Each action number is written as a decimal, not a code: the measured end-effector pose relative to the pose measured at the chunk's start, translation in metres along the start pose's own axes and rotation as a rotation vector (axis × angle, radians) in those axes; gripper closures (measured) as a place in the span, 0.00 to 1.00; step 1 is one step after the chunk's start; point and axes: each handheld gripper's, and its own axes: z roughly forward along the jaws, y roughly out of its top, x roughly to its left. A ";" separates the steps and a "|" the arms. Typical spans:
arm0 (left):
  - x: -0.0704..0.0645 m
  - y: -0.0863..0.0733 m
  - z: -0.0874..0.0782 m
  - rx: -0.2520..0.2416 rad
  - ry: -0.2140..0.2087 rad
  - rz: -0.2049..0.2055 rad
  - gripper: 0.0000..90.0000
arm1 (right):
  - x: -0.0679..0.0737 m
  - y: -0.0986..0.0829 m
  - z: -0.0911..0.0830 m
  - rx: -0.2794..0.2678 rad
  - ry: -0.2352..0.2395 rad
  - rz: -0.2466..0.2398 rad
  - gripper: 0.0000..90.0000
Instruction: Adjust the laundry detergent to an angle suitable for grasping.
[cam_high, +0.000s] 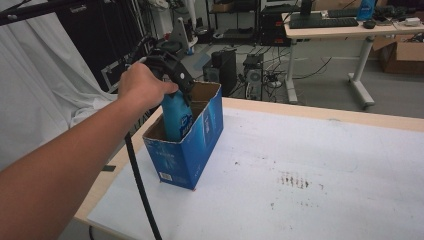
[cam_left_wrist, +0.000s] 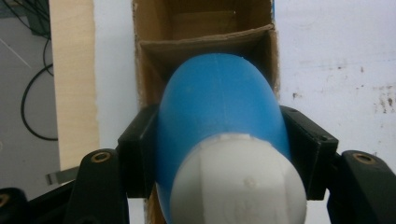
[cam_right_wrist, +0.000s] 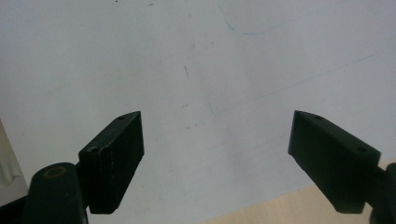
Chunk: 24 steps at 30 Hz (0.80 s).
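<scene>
Table (cam_high: 310, 165) under a white sheet, with a blue carton near its left edge and a blue bottle going into it.

Carton (cam_high: 187, 150), open-topped with plain brown cardboard inside, carries pale print and a barcode label too blurred to read; the bottle (cam_high: 176, 117), blue with a white cap, stands partly inside it, pinched at its sides by the left gripper (cam_high: 172, 75) from above, its label unreadable. Right gripper (cam_right_wrist: 215, 158) hangs over bare sheet, jaws spread wide.
</scene>
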 end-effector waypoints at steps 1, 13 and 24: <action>-0.002 -0.002 0.007 0.001 0.010 0.004 0.42 | 0.000 0.000 0.000 0.002 0.000 0.002 0.20; -0.004 -0.010 0.039 0.027 0.020 0.019 0.42 | -0.003 -0.004 0.004 0.010 0.006 0.010 0.20; -0.004 -0.013 0.055 0.056 0.010 0.026 0.42 | -0.003 -0.004 0.004 0.010 0.007 0.012 0.20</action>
